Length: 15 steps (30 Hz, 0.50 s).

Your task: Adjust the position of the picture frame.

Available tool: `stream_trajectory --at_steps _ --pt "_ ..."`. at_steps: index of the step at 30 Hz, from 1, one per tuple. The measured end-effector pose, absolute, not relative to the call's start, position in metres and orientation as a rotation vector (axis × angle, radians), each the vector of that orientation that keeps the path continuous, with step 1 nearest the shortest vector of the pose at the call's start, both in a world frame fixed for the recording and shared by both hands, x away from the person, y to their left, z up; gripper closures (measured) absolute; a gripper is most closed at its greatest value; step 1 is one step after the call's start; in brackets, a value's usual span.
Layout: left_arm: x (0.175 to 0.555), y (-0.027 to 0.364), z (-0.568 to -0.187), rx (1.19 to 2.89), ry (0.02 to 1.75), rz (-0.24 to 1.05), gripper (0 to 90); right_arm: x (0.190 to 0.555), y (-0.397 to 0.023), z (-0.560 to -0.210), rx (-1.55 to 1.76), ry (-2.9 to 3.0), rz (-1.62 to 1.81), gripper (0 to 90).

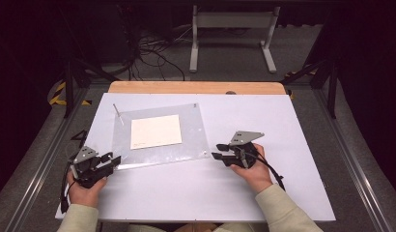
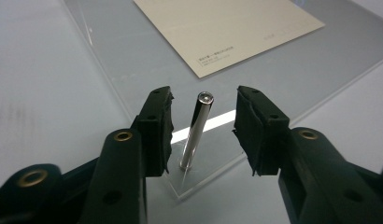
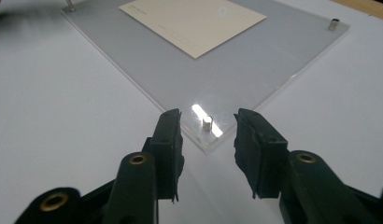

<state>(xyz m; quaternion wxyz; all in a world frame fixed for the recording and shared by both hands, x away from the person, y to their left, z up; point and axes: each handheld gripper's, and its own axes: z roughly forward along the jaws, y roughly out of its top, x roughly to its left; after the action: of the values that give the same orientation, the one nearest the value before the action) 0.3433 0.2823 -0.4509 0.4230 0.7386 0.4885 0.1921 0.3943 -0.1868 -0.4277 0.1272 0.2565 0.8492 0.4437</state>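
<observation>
A clear acrylic plate (image 1: pixel 191 135) lies on the white table top with a cream card (image 1: pixel 155 131) on it. At its near left corner a slim metal pin (image 2: pixel 196 128) stands upright. My left gripper (image 1: pixel 114 158) is open with its jaws on either side of that pin (image 2: pixel 203 112), and the pads do not touch it. At the near right corner sits a short metal stud (image 3: pixel 207 123). My right gripper (image 1: pixel 218 151) is open and points at that corner, the stud just ahead of its fingertips (image 3: pixel 208 135).
Another thin pin (image 1: pixel 118 114) stands at the plate's far left corner and a short stud (image 3: pixel 334 24) at its far right corner. The white table top (image 1: pixel 263 116) has a wooden far edge. On the floor behind are a white stand (image 1: pixel 232 29) and cables.
</observation>
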Motion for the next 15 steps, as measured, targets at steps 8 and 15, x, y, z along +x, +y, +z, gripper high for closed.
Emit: stream_trajectory --at_steps 8,15 --pt "0.330 0.286 -0.447 1.829 1.172 0.557 50.0 0.416 -0.164 -0.440 0.815 2.470 1.273 65.3" --pt "0.317 0.296 -0.446 1.799 1.175 0.582 52.1 0.428 -0.154 -0.454 0.804 2.517 1.249 66.7"
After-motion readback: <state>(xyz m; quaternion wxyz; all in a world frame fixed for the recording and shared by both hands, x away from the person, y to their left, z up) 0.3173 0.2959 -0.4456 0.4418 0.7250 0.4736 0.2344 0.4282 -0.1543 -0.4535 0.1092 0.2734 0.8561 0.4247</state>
